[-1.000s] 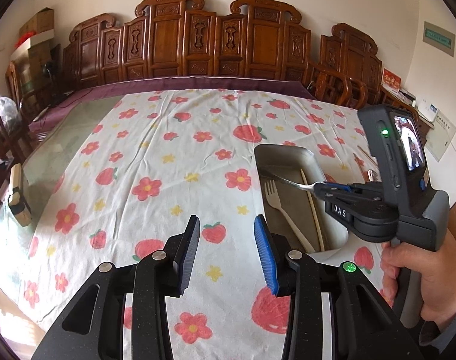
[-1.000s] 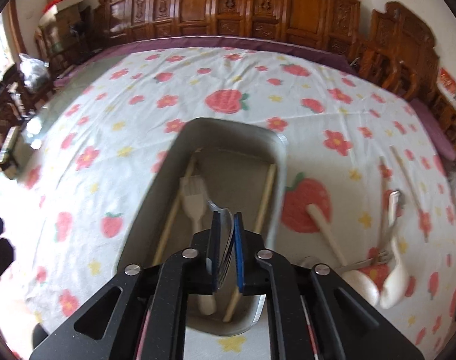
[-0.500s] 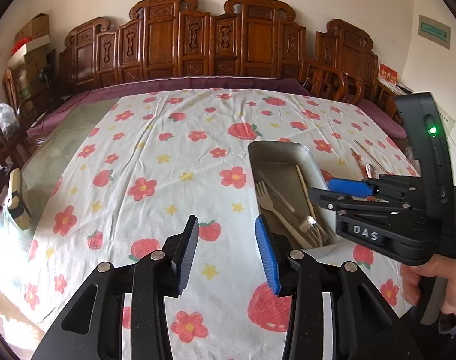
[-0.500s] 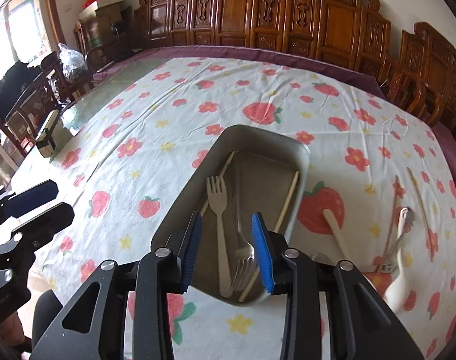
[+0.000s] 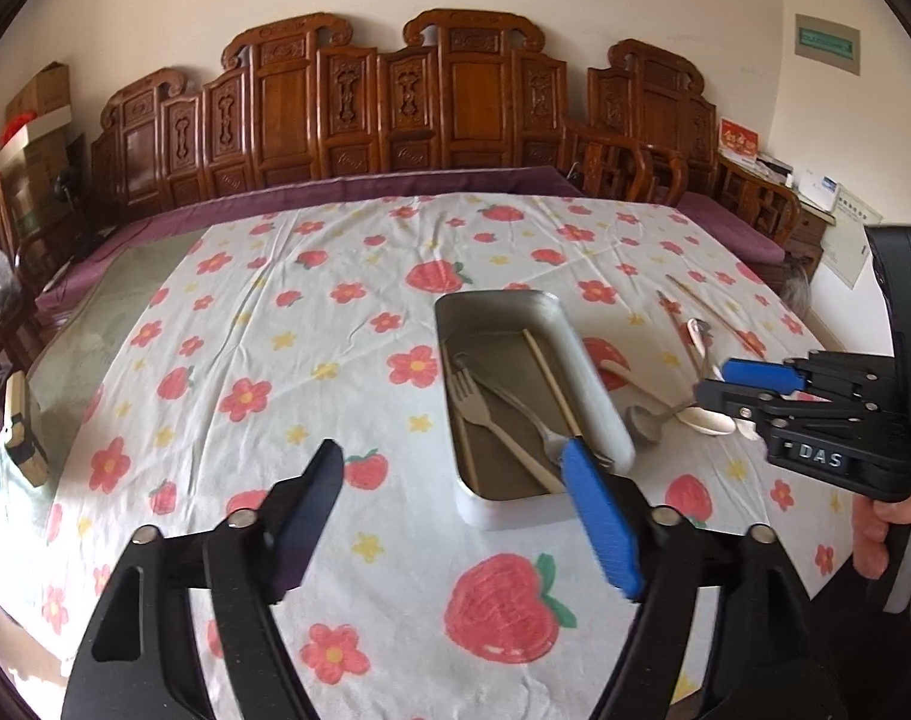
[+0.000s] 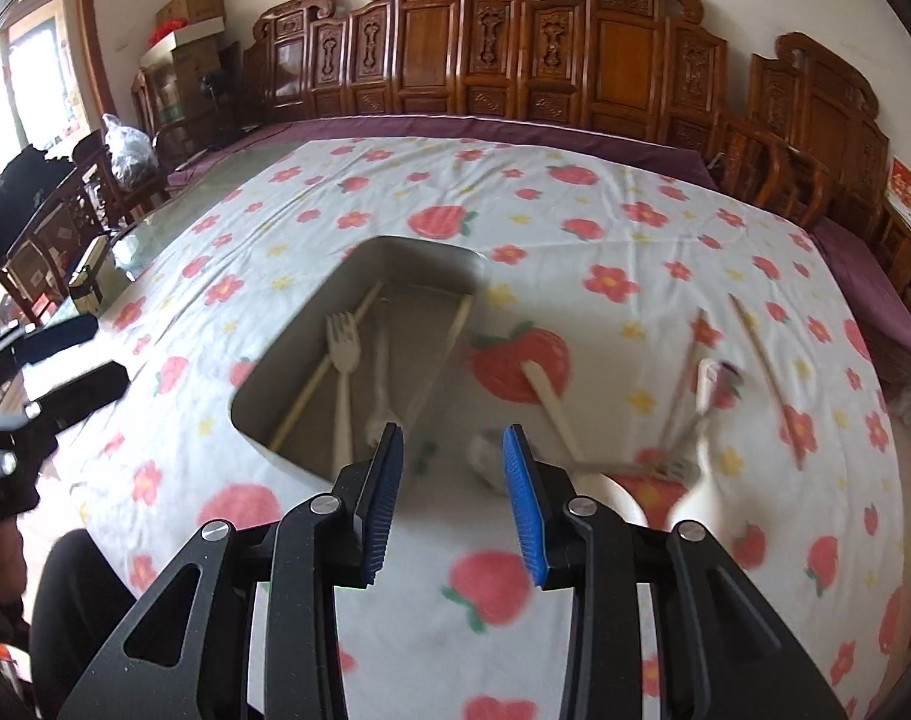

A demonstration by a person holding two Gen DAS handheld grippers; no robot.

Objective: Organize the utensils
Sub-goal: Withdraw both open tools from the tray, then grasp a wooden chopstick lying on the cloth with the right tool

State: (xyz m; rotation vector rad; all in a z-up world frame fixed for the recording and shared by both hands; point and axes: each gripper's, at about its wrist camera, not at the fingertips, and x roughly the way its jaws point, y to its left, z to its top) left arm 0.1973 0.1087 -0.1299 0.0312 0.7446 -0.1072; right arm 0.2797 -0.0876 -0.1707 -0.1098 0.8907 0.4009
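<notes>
A metal tray (image 5: 497, 300) lies on the flowered cloth with a beige fork (image 5: 485, 420), a metal fork (image 5: 515, 402) and chopsticks (image 5: 551, 378) inside. The jaws of my left gripper (image 5: 452, 450) are opening wide over the cloth at the tray's near end, with nothing between them. My right gripper (image 6: 453, 431) is open and empty, hovering near the tray's (image 6: 419, 243) right side. Loose on the cloth to the right are a metal spoon (image 5: 644, 423), beige spoons (image 5: 704, 420) and more chopsticks (image 5: 707, 306). The right wrist view is blurred.
Carved wooden chairs (image 5: 455, 108) line the table's far side. At the left the cloth ends on bare glass (image 5: 95, 324), where a small box (image 5: 20, 438) sits at the edge. A person's hand (image 5: 875, 546) grips the right gripper's handle.
The right gripper let go of the metal fork, which now lies in the tray, then opened and swung right toward the loose spoons. The left gripper's jaws spread much wider.
</notes>
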